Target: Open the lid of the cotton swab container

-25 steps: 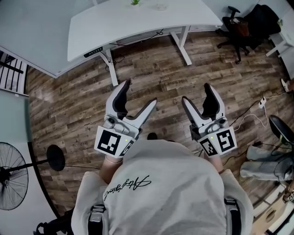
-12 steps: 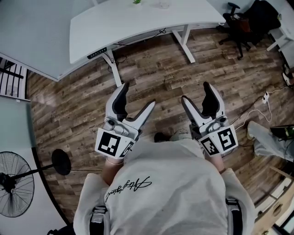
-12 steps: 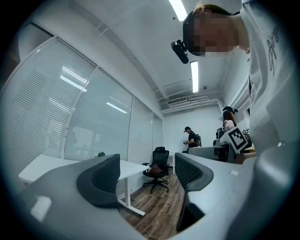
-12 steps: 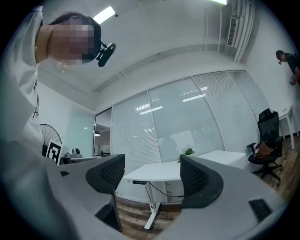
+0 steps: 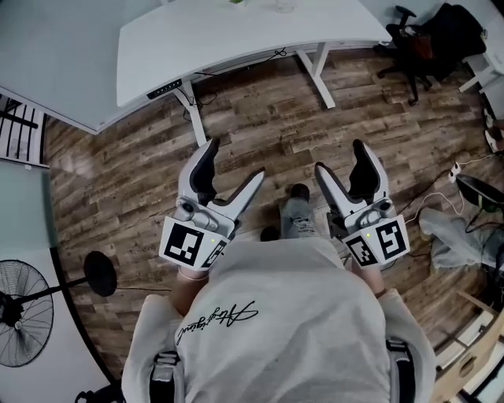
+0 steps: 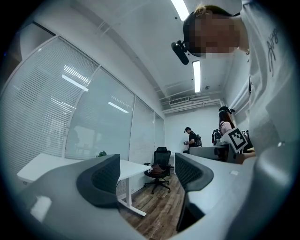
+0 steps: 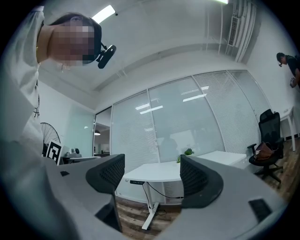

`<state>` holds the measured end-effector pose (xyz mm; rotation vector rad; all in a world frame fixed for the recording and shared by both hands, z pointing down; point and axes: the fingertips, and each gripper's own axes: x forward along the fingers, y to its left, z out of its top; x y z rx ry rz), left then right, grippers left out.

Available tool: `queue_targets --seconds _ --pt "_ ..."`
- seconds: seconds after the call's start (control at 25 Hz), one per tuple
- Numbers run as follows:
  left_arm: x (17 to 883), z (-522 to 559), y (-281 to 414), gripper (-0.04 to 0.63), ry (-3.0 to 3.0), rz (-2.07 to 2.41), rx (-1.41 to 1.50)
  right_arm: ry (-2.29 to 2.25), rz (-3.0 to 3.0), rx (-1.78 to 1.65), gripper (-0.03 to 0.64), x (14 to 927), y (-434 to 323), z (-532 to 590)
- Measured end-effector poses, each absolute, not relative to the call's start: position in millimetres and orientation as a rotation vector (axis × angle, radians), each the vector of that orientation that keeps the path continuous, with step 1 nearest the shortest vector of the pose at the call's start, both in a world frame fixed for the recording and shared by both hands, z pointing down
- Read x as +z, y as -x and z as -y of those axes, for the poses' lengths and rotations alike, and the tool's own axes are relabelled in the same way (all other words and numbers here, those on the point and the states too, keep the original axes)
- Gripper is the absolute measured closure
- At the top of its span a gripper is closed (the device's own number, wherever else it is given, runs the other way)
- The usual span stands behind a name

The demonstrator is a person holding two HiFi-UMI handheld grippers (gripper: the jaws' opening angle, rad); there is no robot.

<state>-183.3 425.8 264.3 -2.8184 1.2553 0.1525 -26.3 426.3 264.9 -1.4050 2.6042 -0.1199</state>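
While the head view shows the left gripper (image 5: 236,160) and right gripper (image 5: 340,157) over wood floor (image 5: 118,181), the white desk (image 5: 236,39) lies at 12 o'clock and no cotton swab container is discernible, so the task looks unstarted. In the left gripper view the jaws stand apart and empty, framing an office chair (image 6: 161,164). In the right gripper view the jaws likewise gape empty toward the desk, so the next move is probably to approach it.

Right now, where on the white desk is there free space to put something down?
The white desk is mostly bare; only a plant and a clear item stand at its far edge. The floor on the right is crowded with a chair and cables.
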Motion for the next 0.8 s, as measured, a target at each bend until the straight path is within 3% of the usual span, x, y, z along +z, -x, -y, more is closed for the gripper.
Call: queue_targets --seconds 0.8 --pt "252 -289 123 0.244 2.797 -1.247 0.180 1.359 -2.639 -0.091 0.270 259 -26 -288"
